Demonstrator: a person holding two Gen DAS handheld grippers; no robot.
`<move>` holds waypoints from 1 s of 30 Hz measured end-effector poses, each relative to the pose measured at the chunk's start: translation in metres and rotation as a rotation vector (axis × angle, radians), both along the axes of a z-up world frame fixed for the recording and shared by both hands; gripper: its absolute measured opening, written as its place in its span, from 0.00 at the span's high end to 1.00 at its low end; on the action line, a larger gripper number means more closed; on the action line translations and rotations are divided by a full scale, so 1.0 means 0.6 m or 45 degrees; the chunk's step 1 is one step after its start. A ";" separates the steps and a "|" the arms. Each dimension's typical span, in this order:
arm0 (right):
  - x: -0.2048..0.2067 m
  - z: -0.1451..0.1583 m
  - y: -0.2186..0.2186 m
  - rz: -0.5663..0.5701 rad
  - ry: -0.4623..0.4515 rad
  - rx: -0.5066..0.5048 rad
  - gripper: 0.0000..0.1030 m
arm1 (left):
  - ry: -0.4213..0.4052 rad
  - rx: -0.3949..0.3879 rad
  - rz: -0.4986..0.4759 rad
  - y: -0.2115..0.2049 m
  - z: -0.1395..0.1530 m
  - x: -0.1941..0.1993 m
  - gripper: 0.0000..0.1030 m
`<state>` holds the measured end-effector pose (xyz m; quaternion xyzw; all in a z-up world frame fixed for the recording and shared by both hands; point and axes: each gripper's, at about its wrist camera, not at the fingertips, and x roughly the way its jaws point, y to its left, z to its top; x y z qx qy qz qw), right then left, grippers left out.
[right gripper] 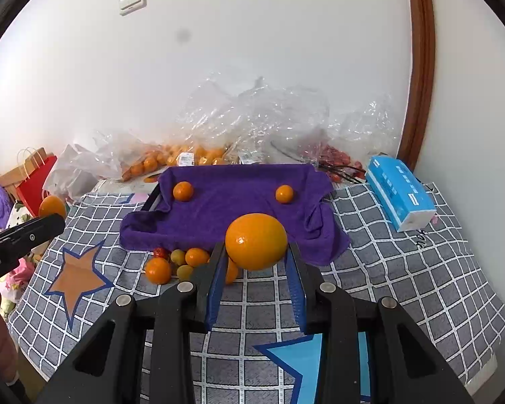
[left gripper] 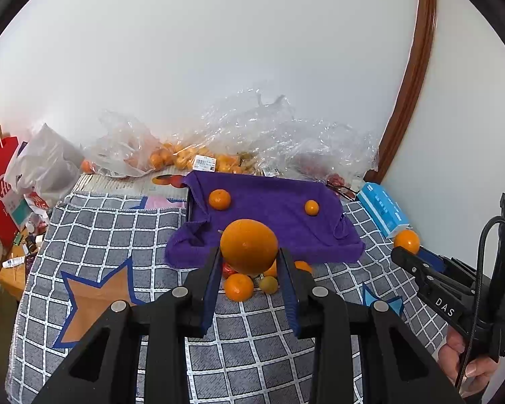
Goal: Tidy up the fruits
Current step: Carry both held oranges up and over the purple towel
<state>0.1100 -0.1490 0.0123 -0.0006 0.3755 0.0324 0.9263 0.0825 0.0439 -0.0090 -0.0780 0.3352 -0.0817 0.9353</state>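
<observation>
Your left gripper (left gripper: 249,262) held a large orange (left gripper: 248,246) between its blue-padded fingers (left gripper: 211,289), the fruit pinched at its sides near the fingertips and lifted above the checked cloth (left gripper: 118,235) that covered the counter. Your right gripper (right gripper: 256,262) did the same with a second large orange (right gripper: 256,241), its fingers (right gripper: 295,286) closed against the fruit's flanks. Both oranges were close to round, so neither showed a clear long axis; the second large orange carried a small bright highlight on its front left, and which way either stem end faced could not be told. Each fruit hung in front of the near edge of the purple towel (right gripper: 232,202), which was draped over a dark tray (right gripper: 150,199) whose rim showed only at the left. Two small mandarins lay on the towel, well apart: one at the far left (right gripper: 183,191) and one at the far right (right gripper: 284,194). A loose cluster of small fruit (right gripper: 175,264) sat on the checked cloth just beside the towel's near edge, with orange ones, two greenish ones and a red one touching or nearly so. From the left wrist view, your right gripper appeared at the right edge with its orange (left gripper: 406,240) showing past the tip. A blue tissue pack (right gripper: 399,197) lay to the right of the towel, its long side running away toward the wall. Clear plastic bags (right gripper: 259,121) of more fruit were heaped along the wall behind the tray.
</observation>
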 end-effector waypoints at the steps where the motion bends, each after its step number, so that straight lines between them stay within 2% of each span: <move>1: 0.000 0.001 0.001 0.005 -0.002 -0.002 0.66 | -0.005 -0.004 0.001 0.002 0.002 0.000 0.69; 30: 0.015 0.032 0.001 0.011 -0.055 -0.005 0.66 | -0.069 -0.009 -0.021 -0.004 0.033 0.014 0.69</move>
